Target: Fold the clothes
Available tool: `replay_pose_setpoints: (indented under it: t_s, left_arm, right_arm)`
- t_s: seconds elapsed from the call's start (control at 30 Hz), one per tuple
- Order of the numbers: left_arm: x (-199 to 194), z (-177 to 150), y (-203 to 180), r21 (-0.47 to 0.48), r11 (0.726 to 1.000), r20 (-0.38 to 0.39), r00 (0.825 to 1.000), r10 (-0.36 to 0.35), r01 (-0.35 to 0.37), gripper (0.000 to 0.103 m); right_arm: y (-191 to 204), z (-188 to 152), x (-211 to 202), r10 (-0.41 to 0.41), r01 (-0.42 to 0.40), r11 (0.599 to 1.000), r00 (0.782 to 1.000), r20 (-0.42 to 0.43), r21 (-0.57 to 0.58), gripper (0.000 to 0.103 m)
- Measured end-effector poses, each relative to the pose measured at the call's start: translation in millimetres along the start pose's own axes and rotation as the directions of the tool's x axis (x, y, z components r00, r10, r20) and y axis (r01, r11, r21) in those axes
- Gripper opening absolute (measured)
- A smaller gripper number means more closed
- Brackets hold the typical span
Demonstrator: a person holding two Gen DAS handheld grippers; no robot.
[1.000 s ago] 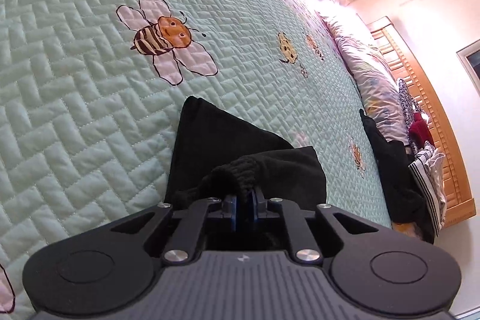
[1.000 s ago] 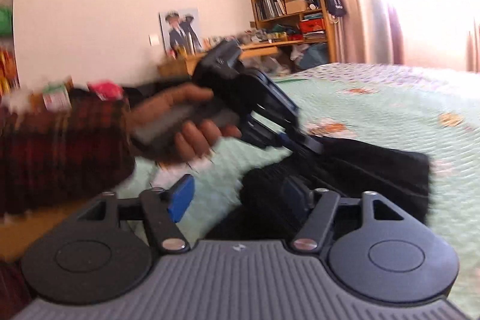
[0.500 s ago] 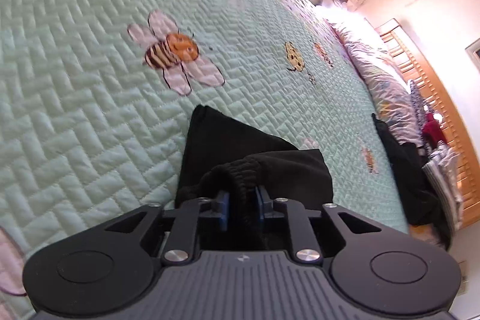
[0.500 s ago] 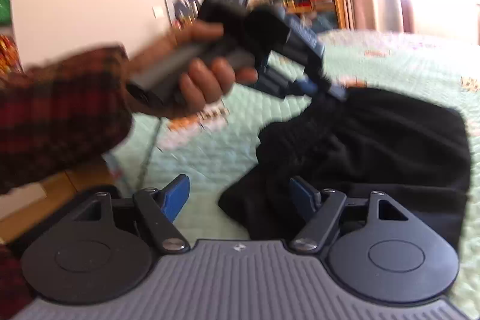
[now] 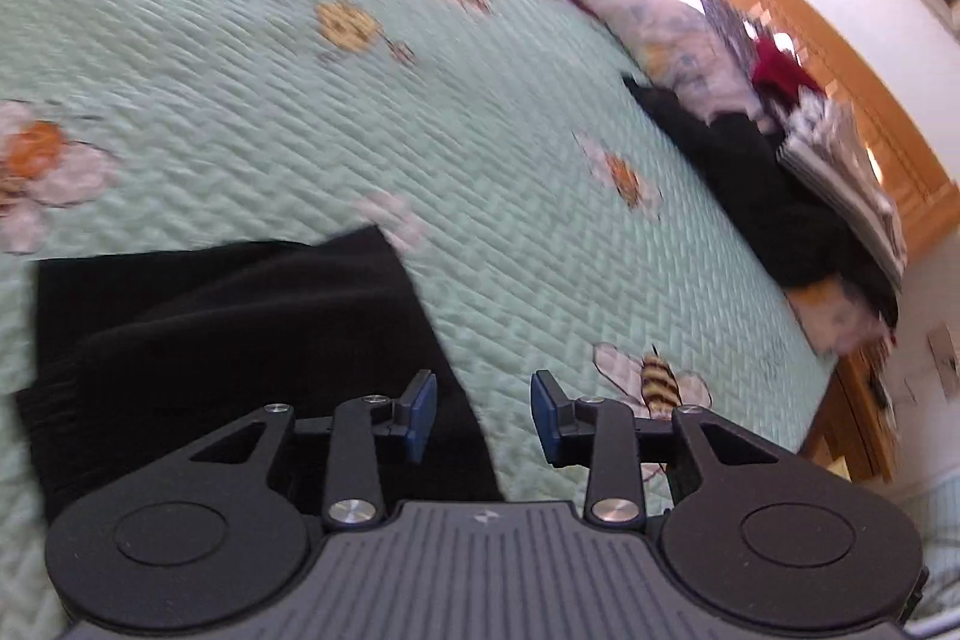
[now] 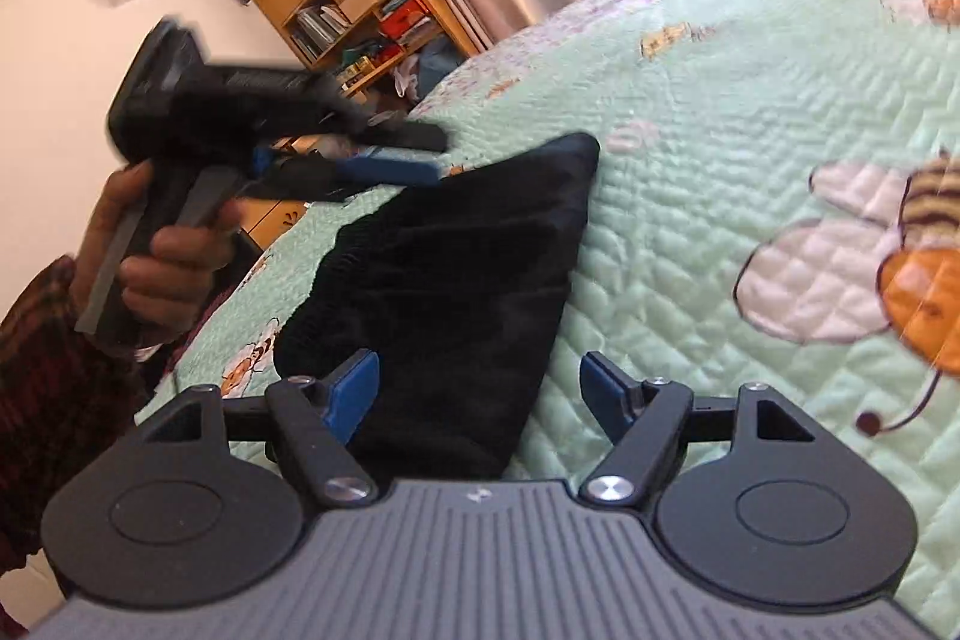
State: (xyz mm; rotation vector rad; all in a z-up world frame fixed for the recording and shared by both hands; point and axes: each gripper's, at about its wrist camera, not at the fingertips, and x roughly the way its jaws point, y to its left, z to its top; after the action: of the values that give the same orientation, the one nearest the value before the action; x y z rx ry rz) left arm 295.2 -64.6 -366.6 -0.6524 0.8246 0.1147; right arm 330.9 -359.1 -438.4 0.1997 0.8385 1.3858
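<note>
Black garment (image 6: pixel 444 280) lies folded on mint bee-print quilt (image 5: pixel 252 100) of bed, elastic waistband end toward person's left hand (image 6: pixel 162 244). Left gripper (image 5: pixel 483 421): fingers opening, nothing between pads, garment edge just left of them. Right gripper (image 6: pixel 477 394): fingers spread wide, gripping nothing, garment corner under the gap. Pile of clothes (image 5: pixel 798 172) by wooden headboard (image 5: pixel 840 58), well apart.

A black garment (image 6: pixel 456 280) lies folded flat on the green quilted bedspread (image 6: pixel 720 160).
</note>
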Motion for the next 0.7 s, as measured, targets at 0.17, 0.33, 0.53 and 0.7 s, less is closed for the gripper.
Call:
replay_pose_setpoints:
  t_s: [0.17,0.33,0.53,0.7]
  left_arm:
    - [42,5,35,0.009,0.997,-0.06,0.995,0.083,-0.083,0.003]
    - [31,4,91,-0.132,0.991,-0.014,1.0,0.027,-0.028,0.003]
    - [29,3,101,-0.141,0.99,0.001,1.0,-0.001,0.001,0.003]
    - [24,4,89,-0.106,0.994,0.005,1.0,0.019,-0.018,0.003]
  right_arm:
    - [4,6,13,0.017,-0.018,1.0,0.999,-0.051,-0.026,0.075]
    - [5,5,31,-0.005,0.004,1.0,0.993,-0.115,-0.009,0.048]
    - [0,-4,25,-0.033,0.036,0.999,0.99,-0.137,0.021,0.027]
    - [-5,-2,4,-0.003,0.013,0.998,0.989,-0.15,0.067,0.03]
